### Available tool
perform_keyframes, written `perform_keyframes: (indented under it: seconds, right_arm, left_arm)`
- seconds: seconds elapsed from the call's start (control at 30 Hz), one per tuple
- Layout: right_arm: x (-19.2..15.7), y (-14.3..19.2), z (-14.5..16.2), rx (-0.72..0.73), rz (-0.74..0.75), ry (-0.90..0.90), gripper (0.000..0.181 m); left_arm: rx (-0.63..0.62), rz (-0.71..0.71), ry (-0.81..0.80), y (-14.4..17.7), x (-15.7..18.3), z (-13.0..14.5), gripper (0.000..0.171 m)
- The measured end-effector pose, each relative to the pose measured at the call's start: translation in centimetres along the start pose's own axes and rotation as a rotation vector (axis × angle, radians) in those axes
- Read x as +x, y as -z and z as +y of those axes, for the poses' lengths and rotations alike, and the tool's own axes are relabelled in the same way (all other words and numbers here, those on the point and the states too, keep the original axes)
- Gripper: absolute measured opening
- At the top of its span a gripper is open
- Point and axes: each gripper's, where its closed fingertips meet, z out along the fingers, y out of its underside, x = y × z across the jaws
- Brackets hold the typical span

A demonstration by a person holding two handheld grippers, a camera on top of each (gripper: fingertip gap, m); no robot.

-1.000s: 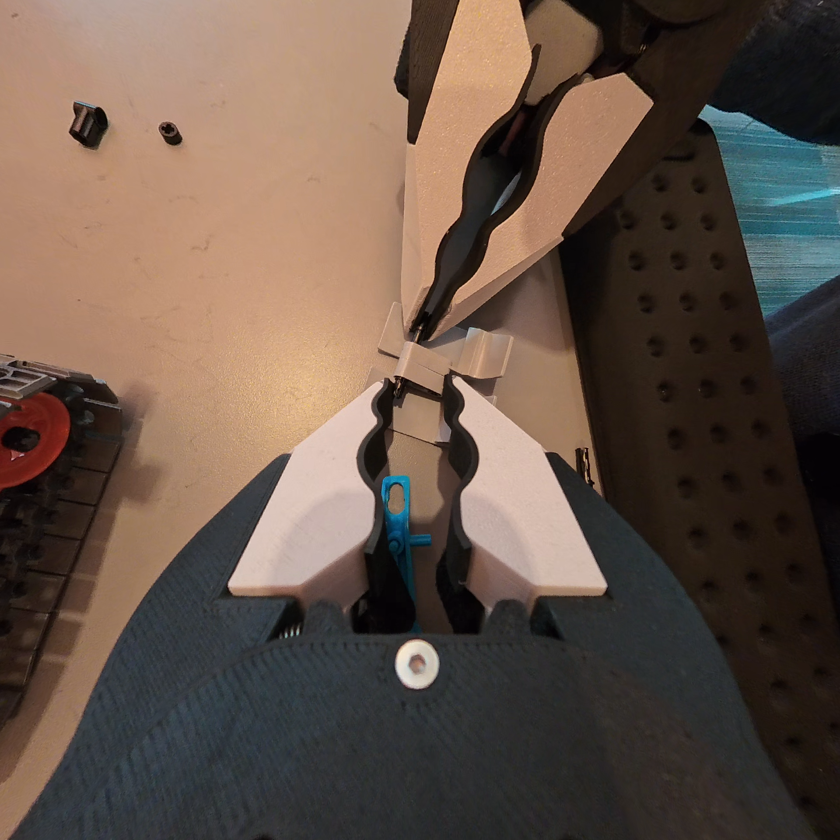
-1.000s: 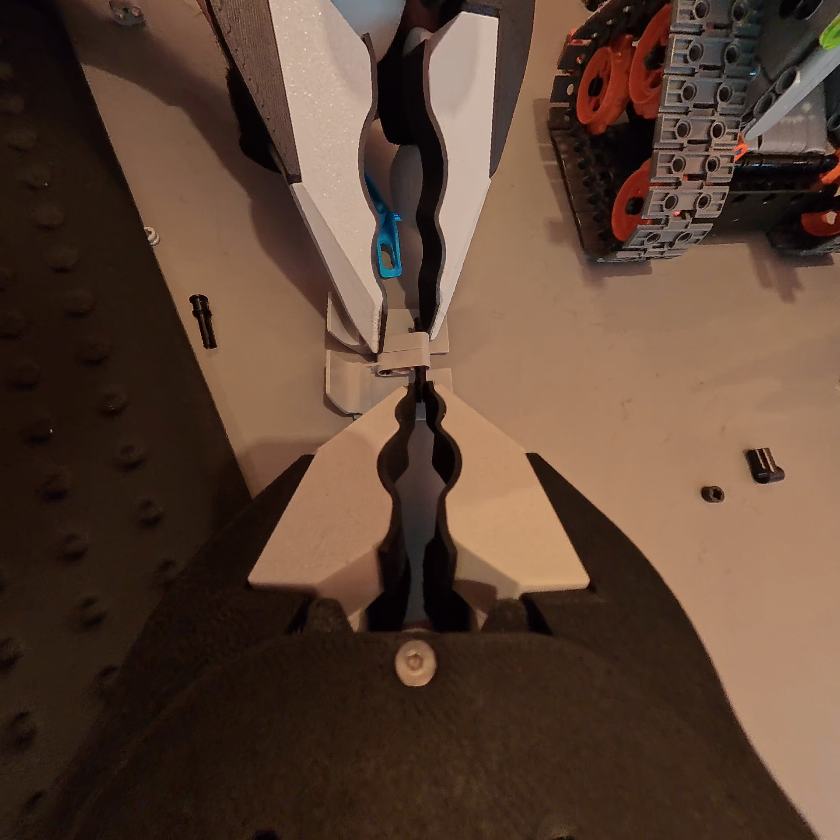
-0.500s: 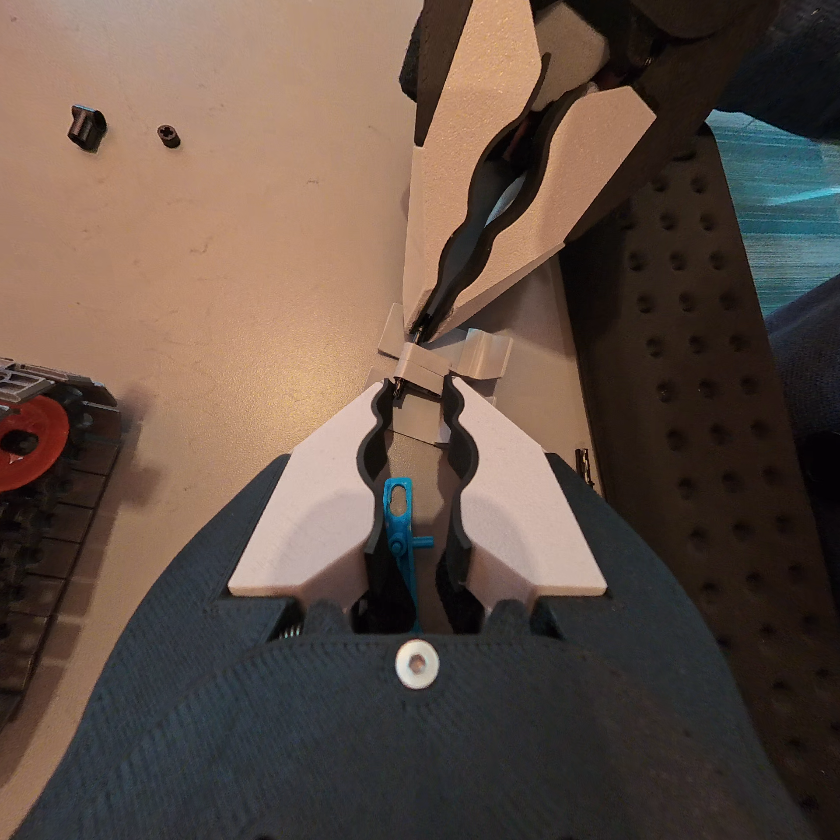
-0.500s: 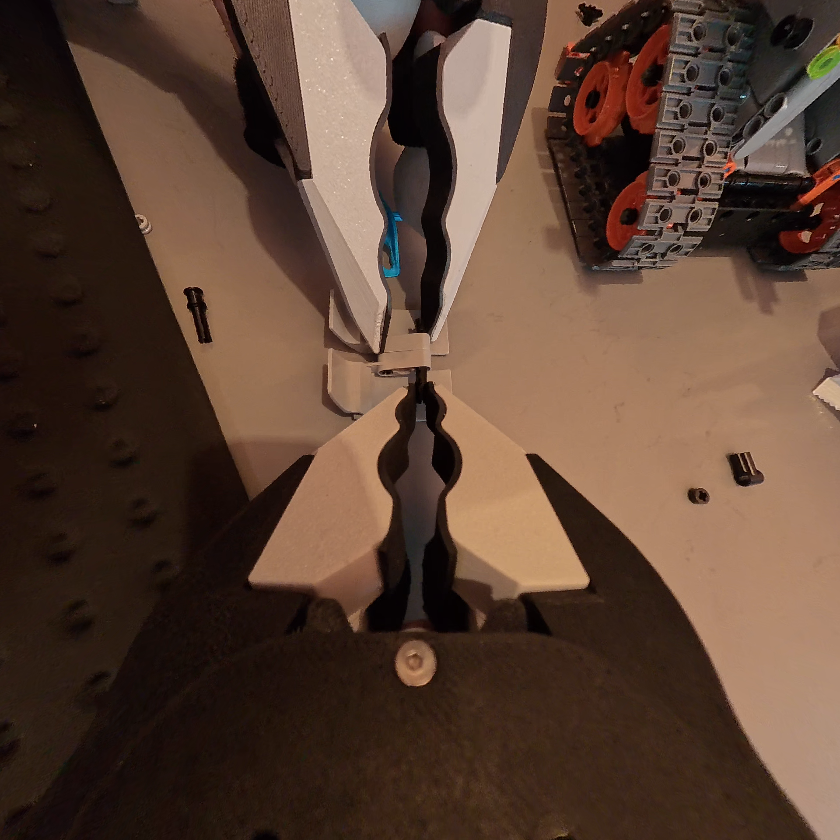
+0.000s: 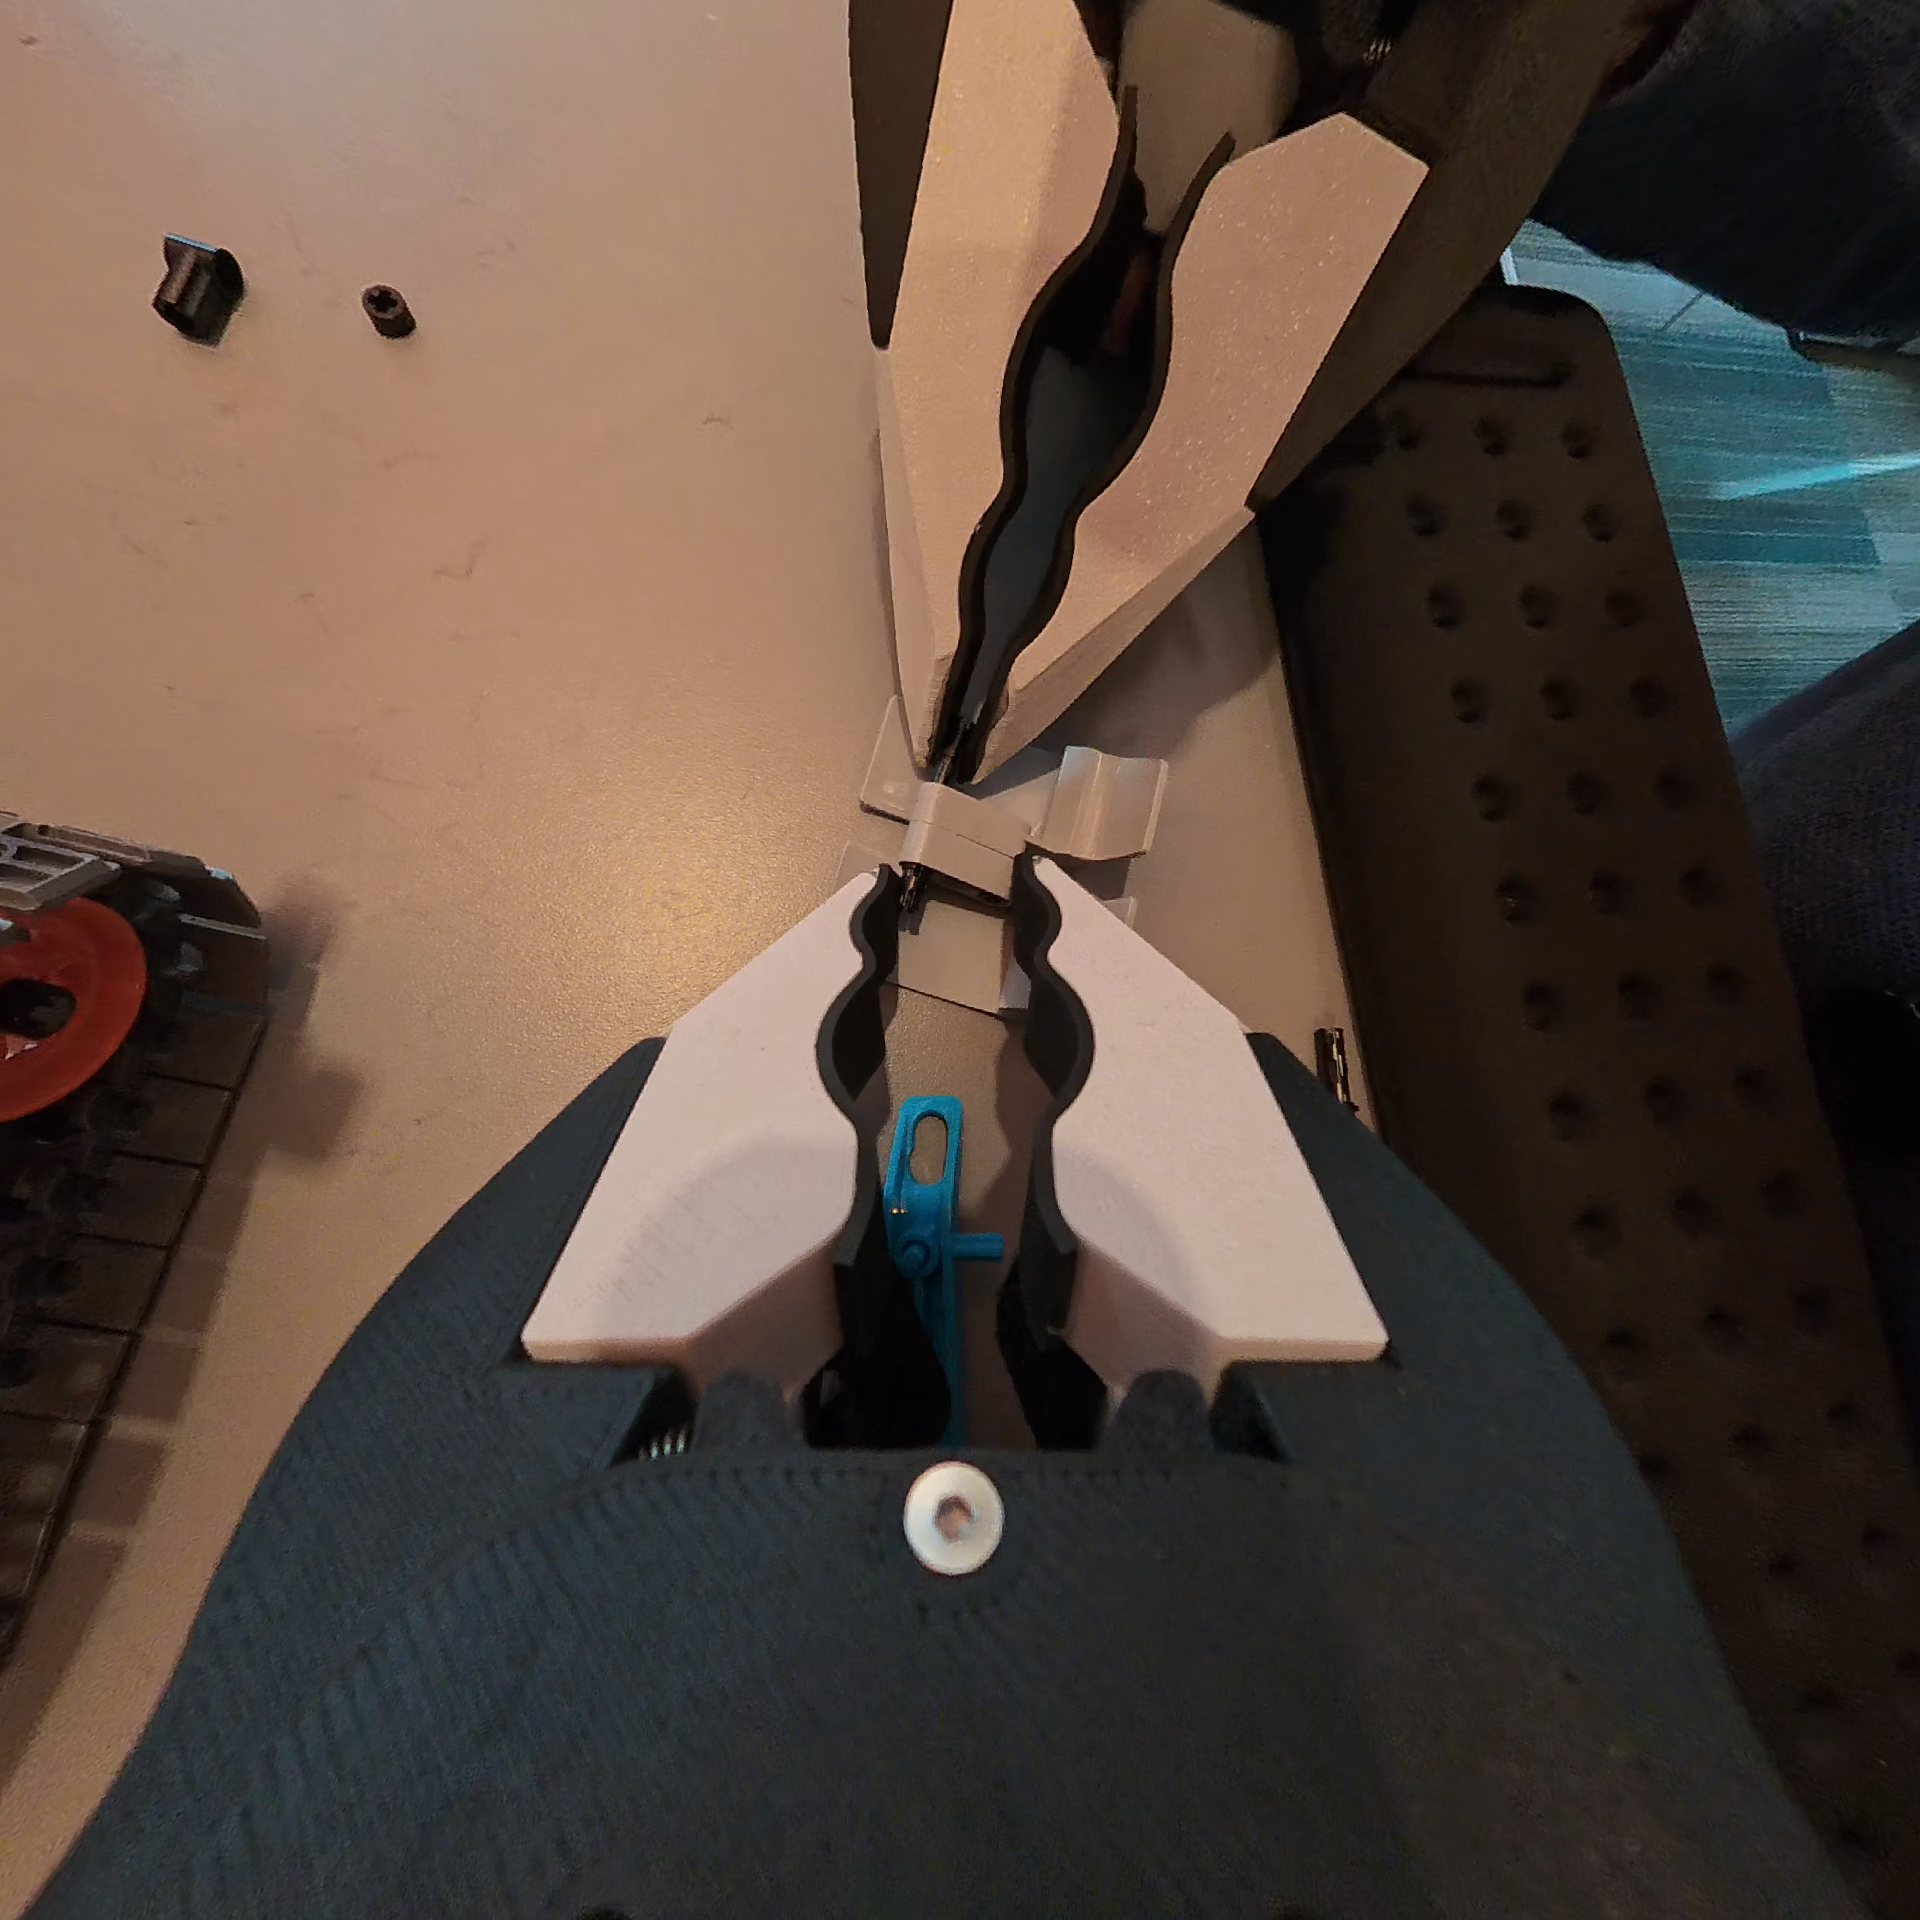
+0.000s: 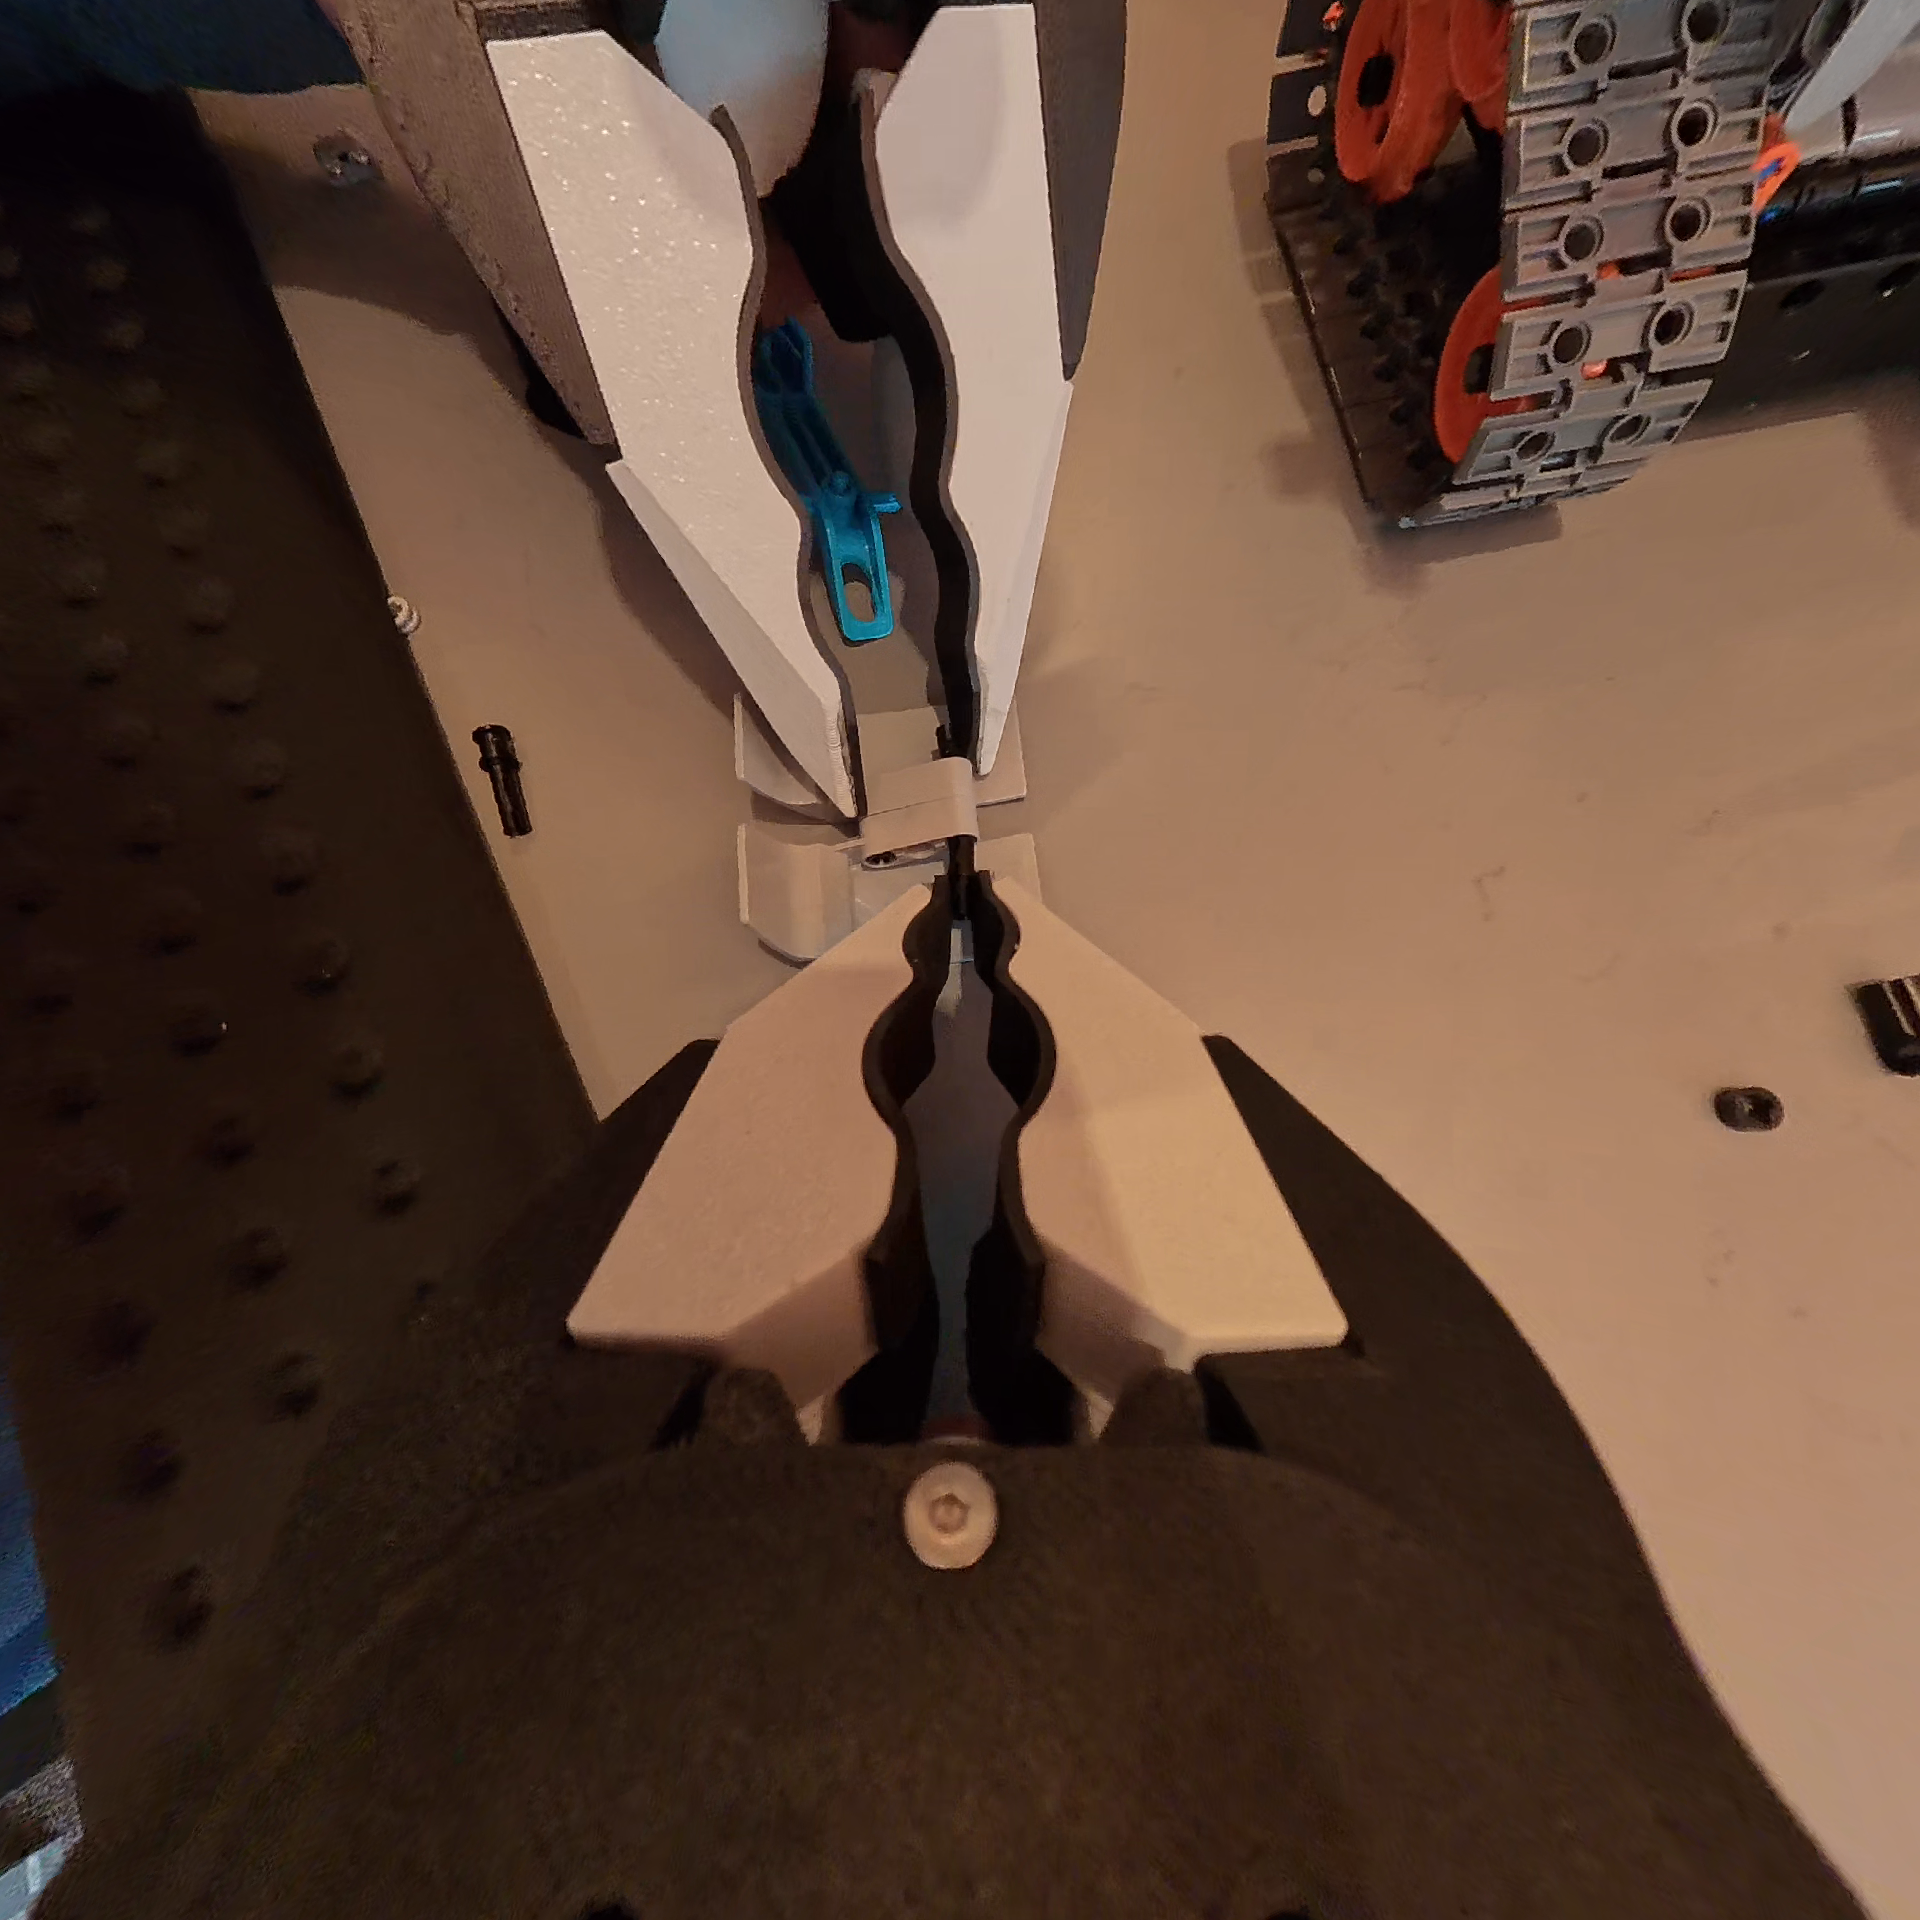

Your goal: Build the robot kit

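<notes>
the left gripper [image 5: 951, 883] and the right gripper [image 6: 961, 899] meet tip to tip over a tan table [image 5: 468, 571]. between them sits a small grey piece [image 5: 956, 831], held just above the table near its edge. the left gripper's jaws stand part open, about as wide as the grey piece, which they clasp at its sides. a black pin [image 6: 964, 868] runs through one end of the grey piece. the right gripper's jaws are almost closed, pinching the near end of that pin; its far end shows by the left gripper's black pad.

a blue part [image 5: 925, 1174] lies inside the left gripper, between its fingers and well back from the tips; whether it is held there or only resting, i cannot tell.

under the grey piece lie pale grey panels [image 6: 790, 894], flat on the table. a studded black mat [image 5: 1558, 935] borders the table beside them, and another black pin [image 6: 504, 779] lies near that border. well apart, a tracked model [image 6: 1579, 260] with orange wheels stands on the table, and two small black bits [image 5: 197, 286] lie off on their own.
</notes>
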Motion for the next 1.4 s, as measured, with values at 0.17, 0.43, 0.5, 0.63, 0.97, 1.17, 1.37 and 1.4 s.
perform_keyframes:
  seconds: [0.17, 0.43, 0.5, 0.63, 0.97, 1.17, 1.37, 1.4]
  right_arm:
    - [0.0, -0.1, 0.1, -0.009, 0.024, 0.025, 0.0]
    - [-0.1, -0.3, -0.1, -0.079, 0.009, 0.178, 0.001]
    - [-0.1, -0.4, -0.2, -0.084, 0.004, 0.21, 0.001]
    - [-0.1, -0.3, -0.1, -0.079, -0.037, 0.189, 0.002]
    - [0.2, 0.1, 0.0, -0.037, -0.025, 0.148, 0.002]
    - [0.9, 1.1, -0.2, -0.009, -0.033, 0.139, 0.018]
    - [2.3, 2.3, -1.7, 0.019, -0.001, 0.156, 0.03]
    - [2.4, 2.7, -2.4, 0.035, 0.016, 0.164, 0.03]
  left_arm:
    - [0.003, 0.005, -0.005, 0.0, 0.0, 0.0, 0.02]
    - [0.002, 0.01, -0.024, -0.2, 0.2, -0.1, 0.02]
    - [0.005, 0.014, -0.021, -0.2, 0.2, -0.1, 0.02]
    - [-0.001, 0.015, -0.023, -0.2, 0.2, -0.1, 0.02]
    - [-0.015, -0.034, -0.004, -0.2, -0.1, -0.3, 0.021]
    - [0.0, -0.168, 0.033, 1.8, -1.0, -0.6, 0.05]
    - [0.136, -0.396, 0.082, 9.9, 0.8, -1.0, 0.06]
    - [0.163, -0.438, 0.09, 11.9, 1.3, -0.8, 0.06]
